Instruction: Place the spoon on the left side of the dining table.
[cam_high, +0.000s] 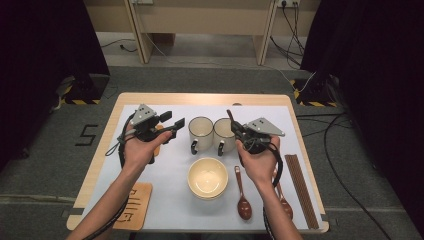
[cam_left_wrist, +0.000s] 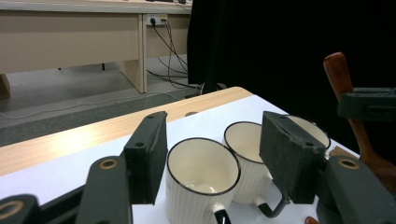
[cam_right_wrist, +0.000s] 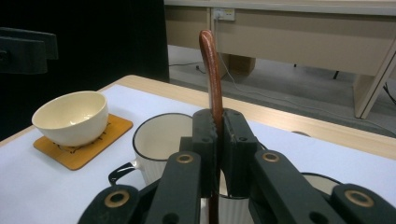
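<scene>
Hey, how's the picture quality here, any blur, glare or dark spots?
High view: even light, table sharp, black curtains swallowing both upper corners. Left gripper view: two mugs crisp, near fingers slightly soft. Right gripper view: spoon handle sharp, soft glare inside the bowl.

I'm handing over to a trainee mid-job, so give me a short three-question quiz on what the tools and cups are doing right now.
1. True or false: the right tool is shut on a wooden spoon.
2. How many white mugs stand side by side?
3. The left tool is: A) open, holding nothing; B) shut on a mug handle; C) lifting a bowl.
Key: 1 true; 2 two; 3 A.
</scene>
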